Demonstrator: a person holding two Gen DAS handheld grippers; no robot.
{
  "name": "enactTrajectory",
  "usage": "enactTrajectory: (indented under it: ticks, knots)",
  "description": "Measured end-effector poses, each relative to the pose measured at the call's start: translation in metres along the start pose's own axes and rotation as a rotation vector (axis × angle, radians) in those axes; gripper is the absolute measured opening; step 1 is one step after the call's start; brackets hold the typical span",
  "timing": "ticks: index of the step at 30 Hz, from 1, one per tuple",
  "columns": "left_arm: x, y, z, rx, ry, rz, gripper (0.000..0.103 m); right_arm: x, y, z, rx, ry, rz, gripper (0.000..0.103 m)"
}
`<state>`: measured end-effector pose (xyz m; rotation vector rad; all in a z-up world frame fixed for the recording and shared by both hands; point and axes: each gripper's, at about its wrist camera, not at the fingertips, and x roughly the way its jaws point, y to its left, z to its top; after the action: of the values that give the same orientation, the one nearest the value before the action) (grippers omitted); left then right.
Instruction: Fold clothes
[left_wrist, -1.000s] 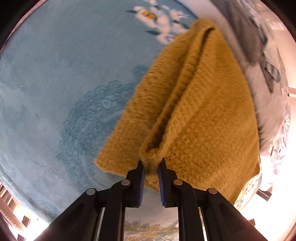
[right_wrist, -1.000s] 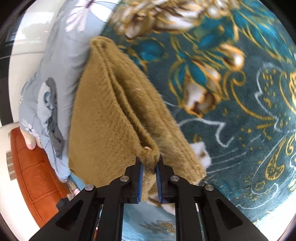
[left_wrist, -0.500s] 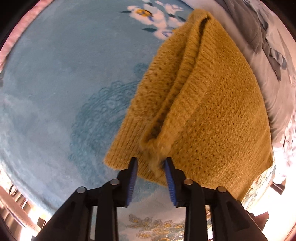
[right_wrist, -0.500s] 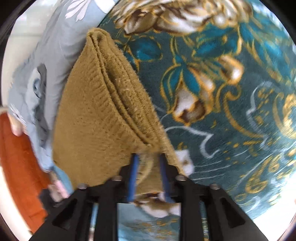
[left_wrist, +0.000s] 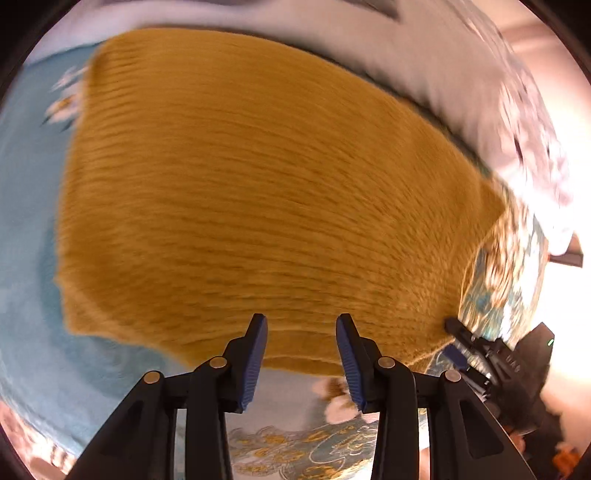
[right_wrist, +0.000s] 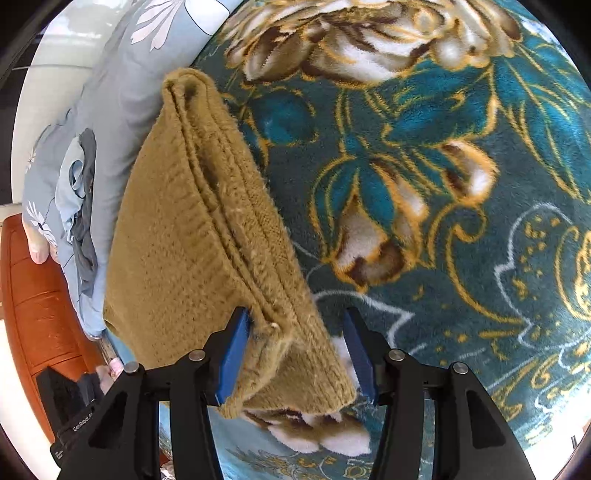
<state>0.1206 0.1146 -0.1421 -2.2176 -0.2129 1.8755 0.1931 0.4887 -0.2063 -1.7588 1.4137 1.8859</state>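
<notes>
In the left wrist view, strongly blurred by motion, a mustard-yellow knitted garment (left_wrist: 266, 192) is seen lying spread over a light blue patterned blanket (left_wrist: 29, 206) and filling most of the frame. The left gripper (left_wrist: 300, 354) is held with its blue-padded jaws wide apart just short of the garment's near edge, and nothing is gripped between them. At the lower right the black body of the right gripper (left_wrist: 491, 354) is visible at the garment's near right corner. A pale grey floral bedsheet (left_wrist: 424, 55) runs beyond the garment's far edge.

In the right wrist view the same garment (right_wrist: 184, 236) is shown folded into several layers, its stacked edges running away from the camera over a teal plush blanket with gold and white flowers (right_wrist: 424, 155). The right gripper (right_wrist: 295, 354) is spread wide; the folded corner lies between the pads and touches the left one, but it is not pinched. To the left, the bedsheet (right_wrist: 110, 110) carries a small heap of grey and pale blue cloth (right_wrist: 79, 192), and an orange-brown wooden bed frame (right_wrist: 33, 295) lies beyond.

The step in hand is judged to be the release after a fold. It would best be finished by drawing both tools straight back without snagging the fuzzy knit, so that the layers are left aligned; the stacked edges should then be checked before any further fold is attempted.
</notes>
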Motion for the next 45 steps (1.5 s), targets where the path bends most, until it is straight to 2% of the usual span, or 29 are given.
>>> enactTrajectory:
  ticks: [5,10,14,17,20,22,27,28,29,31,33,39,43,45]
  knots:
    - [0.029,-0.026,-0.019,0.112,0.078,0.072,0.042,0.003,-0.001,0.005,-0.011,0.011,0.028,0.055]
    - [0.055,-0.037,-0.043,0.148,0.113,0.134,0.043,0.004,-0.003,0.008,0.028,0.019,0.071,0.054]
    - [0.12,-0.166,0.06,0.132,0.148,0.131,0.044,0.01,0.001,0.011,0.038,0.018,0.075,0.05]
    - [0.126,-0.175,0.065,0.145,0.174,0.124,0.044,0.014,0.001,0.013,0.045,0.021,0.066,0.039]
    - [0.114,-0.189,0.1,0.156,0.181,0.112,0.046,0.013,0.003,0.016,0.051,0.037,0.077,0.028]
    - [0.11,-0.196,0.115,0.169,0.184,0.107,0.047,0.009,0.013,0.017,0.015,0.037,0.064,0.026]
    - [0.063,-0.159,0.126,0.224,0.182,0.098,0.05,-0.005,0.045,0.013,-0.044,-0.001,0.08,0.023]
    - [0.052,-0.167,0.106,0.223,0.18,0.089,0.05,-0.008,0.051,0.012,-0.048,-0.011,0.088,0.023]
    - [0.046,-0.166,0.1,0.214,0.177,0.077,0.05,-0.009,0.059,0.009,-0.055,-0.021,0.094,0.023]
    - [0.039,-0.152,0.097,0.173,0.161,0.047,0.051,-0.001,0.098,-0.008,-0.087,-0.038,0.101,0.022]
    - [0.024,-0.132,0.094,0.121,0.129,0.015,0.051,-0.008,0.116,-0.032,-0.125,-0.051,0.106,0.022]
    - [-0.035,-0.051,0.085,-0.033,0.024,-0.065,0.052,-0.022,0.147,-0.057,-0.269,-0.07,0.109,0.022]
    - [-0.062,-0.001,0.076,-0.097,-0.031,-0.078,0.054,-0.018,0.192,-0.081,-0.389,-0.06,0.1,0.022]
    - [-0.078,0.023,0.091,-0.142,-0.046,-0.097,0.054,-0.012,0.213,-0.094,-0.448,-0.045,0.102,0.022]
